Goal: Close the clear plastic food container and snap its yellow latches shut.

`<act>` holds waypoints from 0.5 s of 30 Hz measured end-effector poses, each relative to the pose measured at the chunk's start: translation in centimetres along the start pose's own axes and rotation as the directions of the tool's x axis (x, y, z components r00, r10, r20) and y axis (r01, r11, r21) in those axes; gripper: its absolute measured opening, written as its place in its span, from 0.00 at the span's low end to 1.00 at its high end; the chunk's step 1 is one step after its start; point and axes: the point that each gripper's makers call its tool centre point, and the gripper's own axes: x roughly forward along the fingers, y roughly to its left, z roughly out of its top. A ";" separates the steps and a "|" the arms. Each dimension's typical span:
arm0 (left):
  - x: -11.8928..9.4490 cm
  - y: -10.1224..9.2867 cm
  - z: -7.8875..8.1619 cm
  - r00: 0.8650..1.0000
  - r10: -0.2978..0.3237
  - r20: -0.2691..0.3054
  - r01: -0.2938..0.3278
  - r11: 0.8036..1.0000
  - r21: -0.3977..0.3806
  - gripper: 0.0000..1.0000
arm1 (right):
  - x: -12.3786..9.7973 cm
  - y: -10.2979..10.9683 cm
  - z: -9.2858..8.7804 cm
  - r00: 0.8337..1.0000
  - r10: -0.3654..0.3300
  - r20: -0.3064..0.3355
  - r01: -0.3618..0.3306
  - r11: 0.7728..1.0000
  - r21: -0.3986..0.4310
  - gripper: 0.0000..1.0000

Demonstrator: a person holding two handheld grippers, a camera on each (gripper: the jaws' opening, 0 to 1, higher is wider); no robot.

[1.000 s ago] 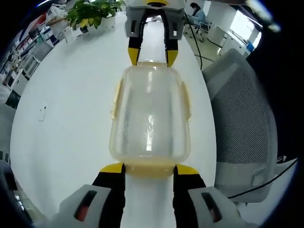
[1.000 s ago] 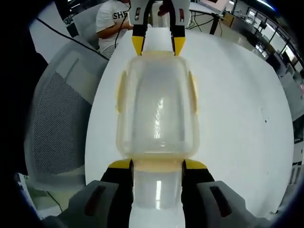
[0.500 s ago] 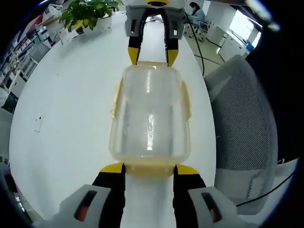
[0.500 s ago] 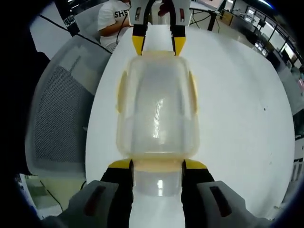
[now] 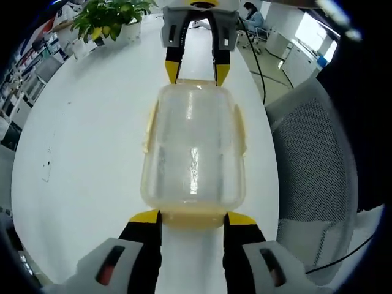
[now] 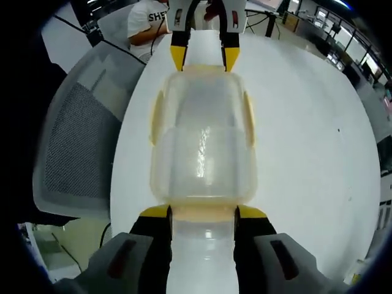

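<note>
We had the left gripper (image 5: pixel 193 215) at one short end of the container (image 5: pixel 193 147), its jaws spread to either side of the yellow end latch (image 5: pixel 193 218) — touching it or just short of it, we could not tell. The right gripper (image 6: pixel 203 209) stood the same way at the opposite end, jaws apart around its own latch (image 6: pixel 204 212); each gripper showed at the far end of the other's view.

The container lay between them over the white table (image 5: pixel 86 141), whether resting on it or lifted we could not say. Its lid looked seated, so we judged the closing done. The side latches (image 5: pixel 149 125) seemed folded against the walls, though we could not be sure they had clicked. The two end latches were what we judged left.

Its long axis ran straight from one gripper to the other — along the table's length, with a mesh chair (image 5: pixel 312 165) off to one side.
</note>
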 end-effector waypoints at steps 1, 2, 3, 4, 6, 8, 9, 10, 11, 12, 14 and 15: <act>0.2 0.0 0.4 1.000 0.000 0.001 0.000 1.000 0.002 0.34 | -0.1 0.0 -0.4 1.000 0.001 0.000 -0.001 1.000 0.005 0.36; 0.4 -0.1 0.6 1.000 0.000 0.002 0.000 1.000 0.003 0.34 | -0.1 0.1 -0.7 1.000 0.000 -0.001 0.000 1.000 0.005 0.36; 0.7 -0.1 1.0 1.000 -0.001 0.004 0.001 1.000 0.003 0.34 | -0.2 0.1 -1.2 1.000 -0.001 -0.004 0.001 1.000 0.006 0.36; 0.9 -0.2 1.3 1.000 -0.002 0.006 0.002 1.000 0.003 0.34 | -0.3 0.1 -1.4 1.000 -0.001 -0.007 0.001 1.000 0.006 0.36; 1.2 -0.2 1.8 1.000 -0.002 0.010 0.002 1.000 0.006 0.34 | -0.5 0.2 -2.1 1.000 -0.001 -0.011 0.001 1.000 0.008 0.36; 1.4 -0.2 2.2 1.000 -0.002 0.015 0.002 1.000 0.009 0.34 | -0.8 0.2 -2.6 1.000 -0.004 -0.014 0.005 1.000 0.011 0.36; 1.5 -0.1 2.5 1.000 -0.003 0.018 0.003 1.000 0.012 0.34 | -0.9 0.2 -2.9 1.000 -0.005 -0.012 0.005 1.000 0.016 0.36; 1.6 -0.1 2.7 1.000 -0.004 0.019 0.004 1.000 0.013 0.34 | -1.0 0.1 -3.1 1.000 -0.007 -0.012 0.007 1.000 0.018 0.36; 1.6 -0.1 3.1 1.000 -0.006 0.022 0.006 1.000 0.015 0.34 | -1.0 0.1 -3.3 1.000 -0.008 -0.013 0.009 1.000 0.018 0.36; 1.7 -0.1 3.3 1.000 -0.009 0.026 0.008 1.000 0.016 0.34 | -1.1 0.1 -3.6 1.000 -0.008 -0.017 0.008 1.000 0.020 0.36; 2.0 0.0 3.8 1.000 -0.009 0.028 0.009 1.000 0.016 0.34 | -1.4 0.0 -4.1 1.000 -0.011 -0.023 0.012 1.000 0.020 0.36; 2.1 0.0 4.0 1.000 -0.007 0.028 0.007 1.000 0.019 0.34 | -1.5 0.0 -4.2 1.000 -0.012 -0.026 0.012 1.000 0.020 0.36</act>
